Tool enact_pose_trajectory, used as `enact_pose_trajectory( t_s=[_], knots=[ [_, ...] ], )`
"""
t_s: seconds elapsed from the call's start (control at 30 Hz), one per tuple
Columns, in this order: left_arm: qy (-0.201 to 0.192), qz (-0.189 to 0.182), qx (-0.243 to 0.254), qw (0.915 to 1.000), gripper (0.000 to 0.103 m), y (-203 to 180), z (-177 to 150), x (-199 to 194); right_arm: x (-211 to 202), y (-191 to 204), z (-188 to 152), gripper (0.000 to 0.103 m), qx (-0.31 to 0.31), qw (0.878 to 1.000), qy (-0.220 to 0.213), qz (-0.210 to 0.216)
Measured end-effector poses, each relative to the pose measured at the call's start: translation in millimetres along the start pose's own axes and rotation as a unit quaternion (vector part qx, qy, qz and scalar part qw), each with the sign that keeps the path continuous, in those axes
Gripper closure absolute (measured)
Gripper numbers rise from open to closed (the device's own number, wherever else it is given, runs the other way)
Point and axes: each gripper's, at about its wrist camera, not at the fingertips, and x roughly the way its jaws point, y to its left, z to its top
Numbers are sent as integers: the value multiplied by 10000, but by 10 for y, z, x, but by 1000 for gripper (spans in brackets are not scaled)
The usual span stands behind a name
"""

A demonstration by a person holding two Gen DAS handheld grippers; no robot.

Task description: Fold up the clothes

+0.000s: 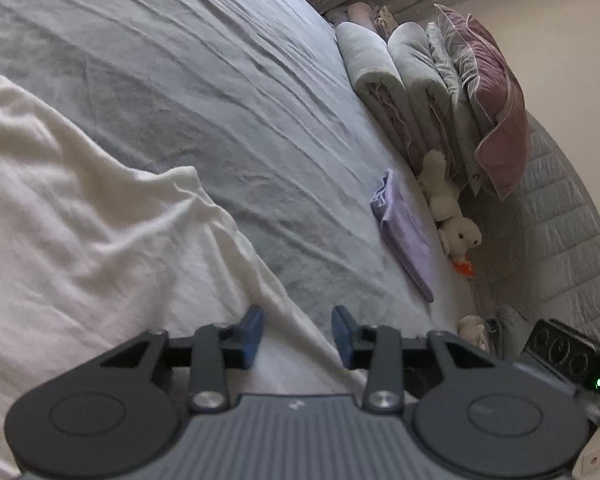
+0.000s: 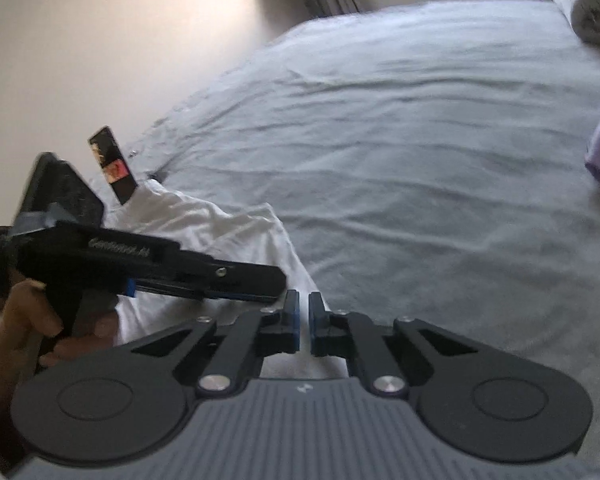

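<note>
Left wrist view shows the left gripper (image 1: 298, 330) with jaws apart over the white garment (image 1: 80, 220), which lies rumpled on the bed (image 1: 220, 80). Right gripper (image 2: 304, 320) has its jaws nearly together, seemingly holding nothing. Risk: pinching the bedsheet along with the cloth, dragging both.

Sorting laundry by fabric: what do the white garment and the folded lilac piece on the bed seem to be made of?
White garment: looks like soft matte cotton-type cloth, with fine crumples and no sheen. Folded lilac piece: thin, smooth, matte fabric lying flat with crisp edges, possibly light cotton; the weave is too small to tell.
</note>
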Motion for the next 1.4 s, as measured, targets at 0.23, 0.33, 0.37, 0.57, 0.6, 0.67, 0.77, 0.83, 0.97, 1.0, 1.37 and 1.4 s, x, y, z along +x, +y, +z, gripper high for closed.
enact_pose_trajectory(
  t_s=[0.23, 0.33, 0.37, 0.57, 0.6, 0.67, 0.77, 0.83, 0.97, 1.0, 1.37, 1.4],
  knots=[
    [-27, 40, -10, 10000, 57, -34, -22, -33, -19, -34, -22, 84, 97, 9992, 61, -372],
    [-35, 31, -55, 10000, 56, -29, -18, -27, 16, -86, -47, 70, 132, 9984, 101, -544],
    [-33, 23, -73, 10000, 56, -20, -18, -27, 41, -90, -63, 69, 116, 9982, 146, -566],
    [-20, 16, -99, 9999, 56, -13, -25, 1, 135, 3, -126, 95, -267, 9977, 164, -600],
    [-20, 11, -105, 9999, 56, -10, -21, 0, 129, 27, -128, 95, -338, 9974, 142, -613],
    [-18, -1, -128, 9999, 56, -3, -14, 3, 106, 77, -130, 95, -478, 9967, 86, -651],
    [-13, -17, -145, 9999, 56, 12, -14, 6, 72, 153, -133, 95, -686, 9951, 2, -708],
    [-9, -14, -134, 9999, 56, 9, -12, 12, 49, 203, -136, 95, -826, 9938, -54, -746],
    [-9, -22, -142, 9999, 56, 15, -7, 7, 61, 353, -175, 95, -1204, 9905, -18, -664],
    [-12, -20, -142, 9999, 56, 15, -8, 7, 74, 388, -189, 95, -1292, 9896, 13, -633],
    [-34, 415, -62, 9991, 95, 54, -18, -12, 148, 465, -233, 93, -1394, 9895, 360, -132],
    [-26, 436, -81, 9990, 97, 62, -16, -11, 151, 460, -236, 91, -1370, 9898, 375, -136]
  ],
)
